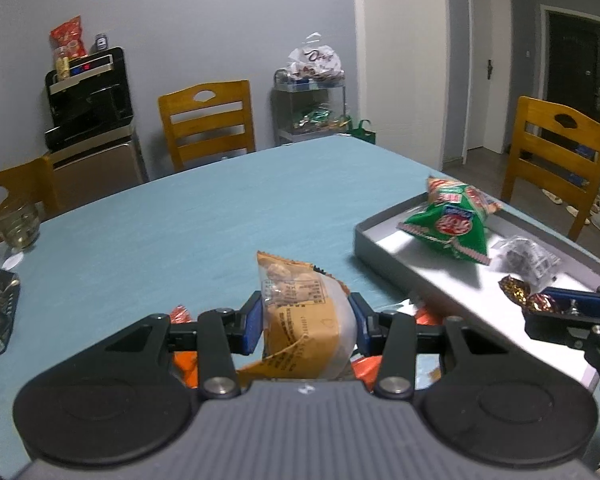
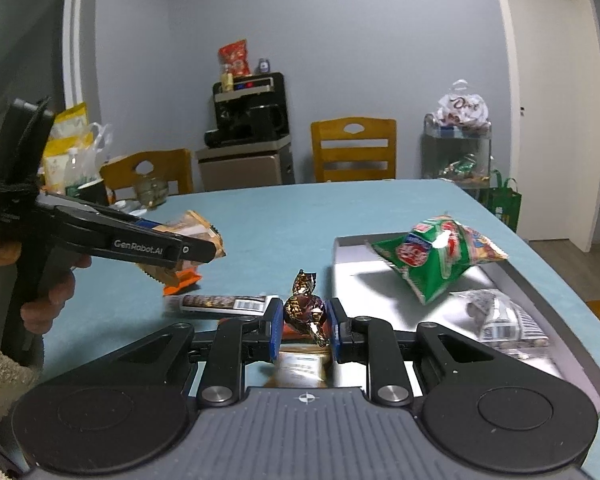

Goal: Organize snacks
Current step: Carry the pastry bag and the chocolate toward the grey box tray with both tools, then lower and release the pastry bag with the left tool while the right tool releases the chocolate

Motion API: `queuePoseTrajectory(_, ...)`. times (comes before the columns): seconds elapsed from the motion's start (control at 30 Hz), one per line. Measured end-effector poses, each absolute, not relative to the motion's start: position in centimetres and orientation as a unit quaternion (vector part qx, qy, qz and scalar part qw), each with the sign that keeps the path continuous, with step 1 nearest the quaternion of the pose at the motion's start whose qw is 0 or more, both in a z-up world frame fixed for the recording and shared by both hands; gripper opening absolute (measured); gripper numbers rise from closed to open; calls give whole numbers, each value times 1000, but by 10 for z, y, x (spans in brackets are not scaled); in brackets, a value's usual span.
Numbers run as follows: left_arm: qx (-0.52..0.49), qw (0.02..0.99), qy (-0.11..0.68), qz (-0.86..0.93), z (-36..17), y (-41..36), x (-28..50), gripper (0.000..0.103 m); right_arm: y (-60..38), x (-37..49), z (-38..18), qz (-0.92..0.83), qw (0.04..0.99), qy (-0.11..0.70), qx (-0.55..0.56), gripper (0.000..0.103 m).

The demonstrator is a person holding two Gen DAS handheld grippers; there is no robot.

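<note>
Snacks lie split between the blue-green table (image 1: 204, 216) and a grey tray (image 1: 374, 240) near its right edge. Left gripper (image 1: 306, 322): blue pads pressed against both sides of an orange-and-white snack packet (image 1: 304, 320), which is lifted off the table, its crimped end pointing up. Under it, an orange wrapper (image 1: 188, 364) lies on the table. Right gripper (image 2: 303, 330): jaws narrow, clamped on a brown foil candy (image 2: 305, 308) with twisted ends, held just beside the tray's near-left corner.

In the tray: a green snack bag (image 2: 432, 258), tilted, at the far end; a clear packet with dark print (image 2: 500, 316) closer in. Whether the green bag rests flat on the tray floor cannot be told.

On the table in the right wrist view: a long dark bar with a barcode (image 2: 224, 303) just left of the right gripper, and a brown packet (image 2: 300, 372) beneath the jaws.

The left gripper and packet also show at the left of the right wrist view, with a hand (image 2: 48, 288) around the handle. A glass jar (image 1: 18, 226) stands near the table's far-left edge. Wooden chairs (image 1: 208, 120) stand around the table.
</note>
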State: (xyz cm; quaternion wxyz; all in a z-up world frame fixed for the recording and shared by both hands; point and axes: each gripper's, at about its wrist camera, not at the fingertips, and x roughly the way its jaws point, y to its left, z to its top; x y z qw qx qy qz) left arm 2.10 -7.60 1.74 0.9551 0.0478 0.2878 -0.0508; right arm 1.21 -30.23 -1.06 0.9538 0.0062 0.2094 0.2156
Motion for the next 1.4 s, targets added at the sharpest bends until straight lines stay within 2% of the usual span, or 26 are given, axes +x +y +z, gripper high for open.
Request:
queuePoseTrajectory(0.63, 58, 945, 299, -115, 10, -149, 66, 42, -367, 26, -26, 163, 961, 220, 51, 25)
queuePoseTrajectory(1.0, 26, 916, 364, -168, -14, -194, 119, 42, -370, 41, -40, 152, 956, 247, 41, 25)
queuePoseTrajectory(1.4, 16, 913, 387, -126, -39, -207, 169, 42, -346, 69, -45, 168, 944, 284, 21, 25)
